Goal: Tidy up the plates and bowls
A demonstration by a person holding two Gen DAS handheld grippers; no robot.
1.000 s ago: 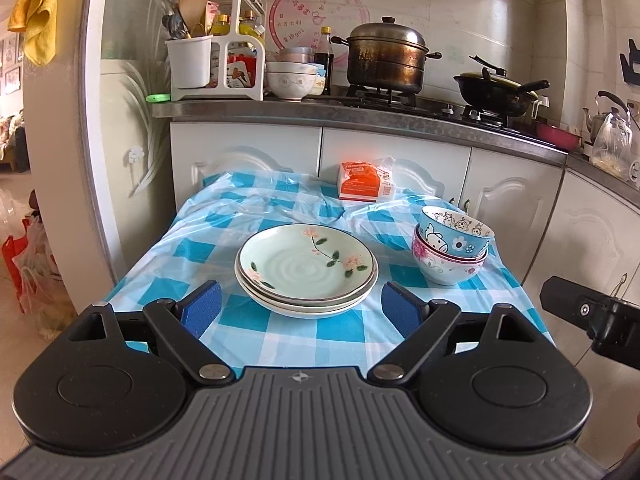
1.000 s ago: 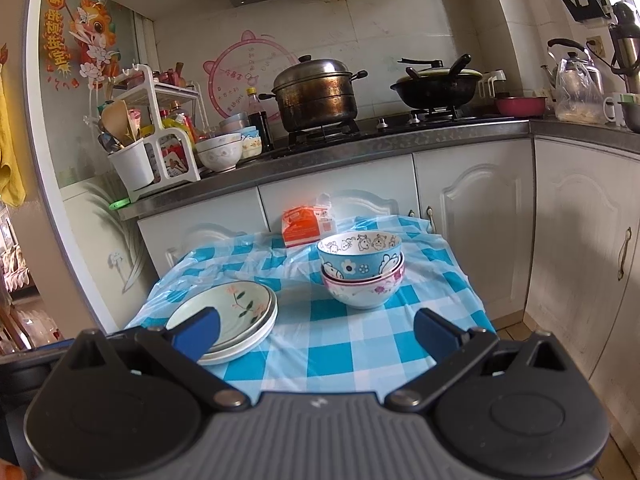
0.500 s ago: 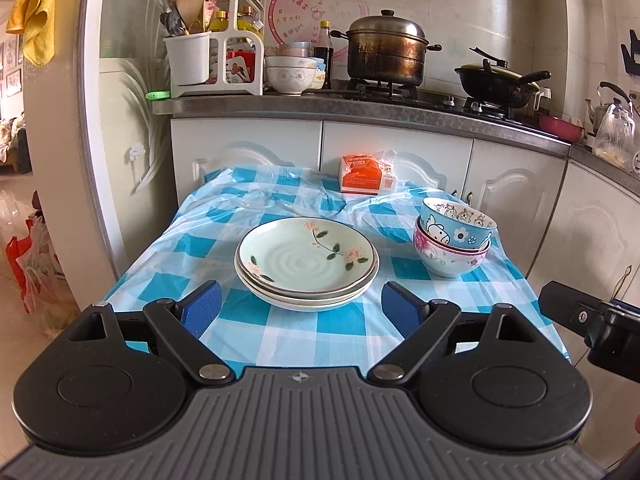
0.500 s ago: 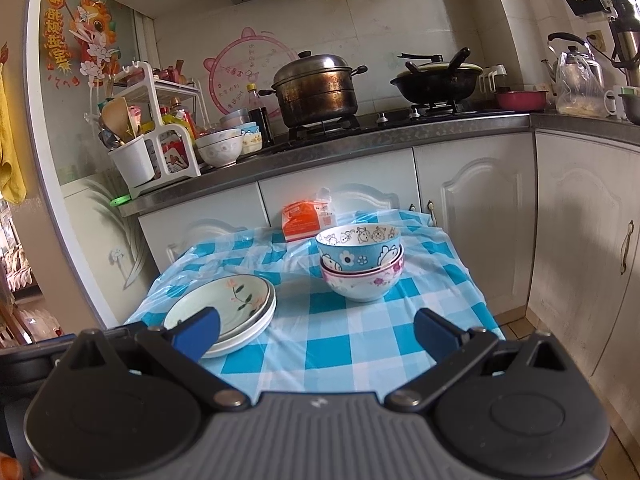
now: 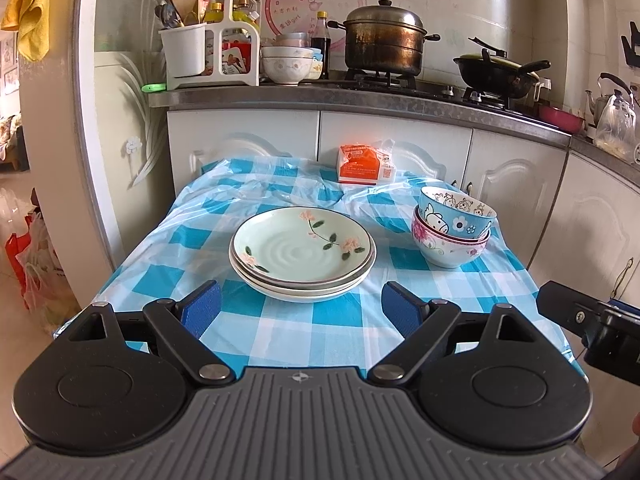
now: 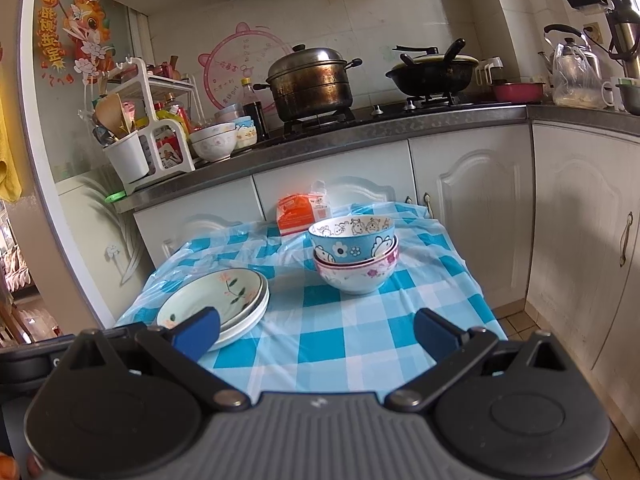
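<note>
2 stacks are already on the table with the blue-and-white checked plastic cloth [image 5: 280, 328]: pale green glazed plates with a pink flower sprig [image 5: 302, 254], about 3 deep, near the middle toward the front edge, and 2 nested ceramic bowls [image 5: 452, 232] near the right edge, blue cartoon-print bowl [image 6: 352, 240] sitting in the white one with pink flowers [image 6: 358, 274]. Stacks stand apart, not touching.

Left gripper [image 5: 301, 312] is spread wide and empty, hanging over the front edge just short of the plate stack. Right gripper [image 6: 316, 332] is also spread and empty, back from the front edge, roughly in line with the bowls.

Judgement: the sorting looks done or nearly so; any remaining step is probably squaring up or moving a stack.
- Plates: shallow, glossy, thin rims. Pinch the whole stack at the rim, or lift from under the lowest plate; the top plate could slide.
- Bowls: rounded, smooth walls, upper bowl sits slightly tilted. Grip the lower bowl's rim and keep it level.
- Cloth is wrinkled, slick film toward the back edge by the orange-and-white carton [image 5: 364, 164]; dragging anything may bunch it. Lift, don't push.
</note>
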